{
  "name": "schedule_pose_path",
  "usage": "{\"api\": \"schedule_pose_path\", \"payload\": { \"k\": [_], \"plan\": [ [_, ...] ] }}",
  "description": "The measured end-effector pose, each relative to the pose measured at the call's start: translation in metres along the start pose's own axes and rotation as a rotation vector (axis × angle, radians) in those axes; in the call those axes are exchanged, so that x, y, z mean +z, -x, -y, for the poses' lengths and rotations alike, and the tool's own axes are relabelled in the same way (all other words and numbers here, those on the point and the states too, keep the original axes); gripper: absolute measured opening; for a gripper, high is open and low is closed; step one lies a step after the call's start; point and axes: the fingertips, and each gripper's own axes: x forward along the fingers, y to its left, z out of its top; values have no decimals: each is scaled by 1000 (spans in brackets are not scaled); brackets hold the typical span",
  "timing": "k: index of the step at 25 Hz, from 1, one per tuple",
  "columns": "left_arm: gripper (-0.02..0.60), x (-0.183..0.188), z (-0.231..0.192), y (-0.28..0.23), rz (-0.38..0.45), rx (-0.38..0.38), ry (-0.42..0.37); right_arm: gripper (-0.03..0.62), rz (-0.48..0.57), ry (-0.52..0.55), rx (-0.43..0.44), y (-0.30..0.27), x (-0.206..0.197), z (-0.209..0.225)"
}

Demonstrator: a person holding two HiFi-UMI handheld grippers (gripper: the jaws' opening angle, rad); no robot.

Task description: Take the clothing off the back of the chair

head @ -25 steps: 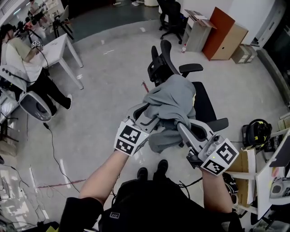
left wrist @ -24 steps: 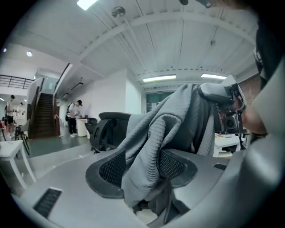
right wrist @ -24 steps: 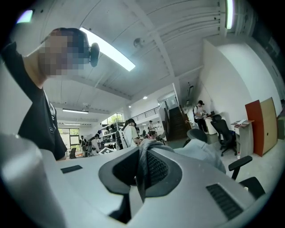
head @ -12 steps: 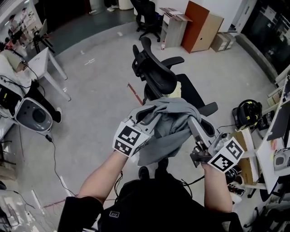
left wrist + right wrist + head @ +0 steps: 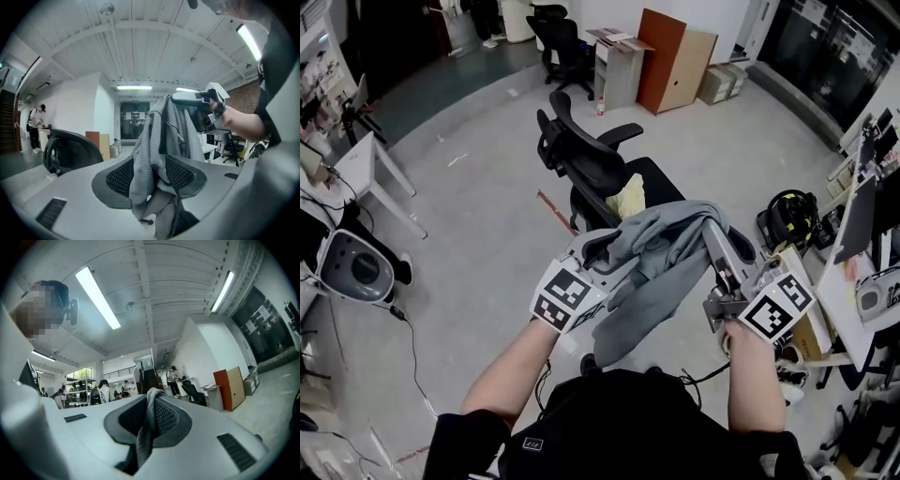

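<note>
The grey garment (image 5: pixel 661 262) hangs in the air between my two grippers, apart from the black office chair (image 5: pixel 591 169) behind it. My left gripper (image 5: pixel 609 246) has just been opening its jaws. In the left gripper view a thick bunch of the garment (image 5: pixel 154 154) still fills the gap and touches both pads (image 5: pixel 119 176). My right gripper (image 5: pixel 711 225) is shut on a thin fold of the garment (image 5: pixel 147 427), which runs up between its jaws. A yellow thing (image 5: pixel 628 197) lies on the chair's seat.
An orange-brown cabinet (image 5: pixel 661 61), cardboard boxes (image 5: pixel 722 82) and a second black chair (image 5: pixel 558 37) stand at the back. A white table (image 5: pixel 361 164) and a round white device (image 5: pixel 352 267) are at the left. A desk (image 5: pixel 862 253) and a black-yellow helmet (image 5: pixel 787 216) are at the right.
The garment has come off the chair's back and moved away from it with both grippers. The chair now stands bare, further up and left in the head view.
</note>
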Motion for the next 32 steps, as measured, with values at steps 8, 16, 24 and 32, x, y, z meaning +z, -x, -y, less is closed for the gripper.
{"api": "schedule_pose_path", "payload": {
  "k": [8,16,24,32],
  "plan": [
    [289,-26,83,-60,-100,-55,70,29,39,20,-48,48,41,47],
    [391,-45,129,-144,-141,31,124,29,88,47,4,79,92,55],
    [388,-13,136,-165,-47,134,85,29,157,44,3,136,121,59],
    [48,-10,122,-164,-74,164,28,29,179,8,-38,170,103,63]
  ]
}}
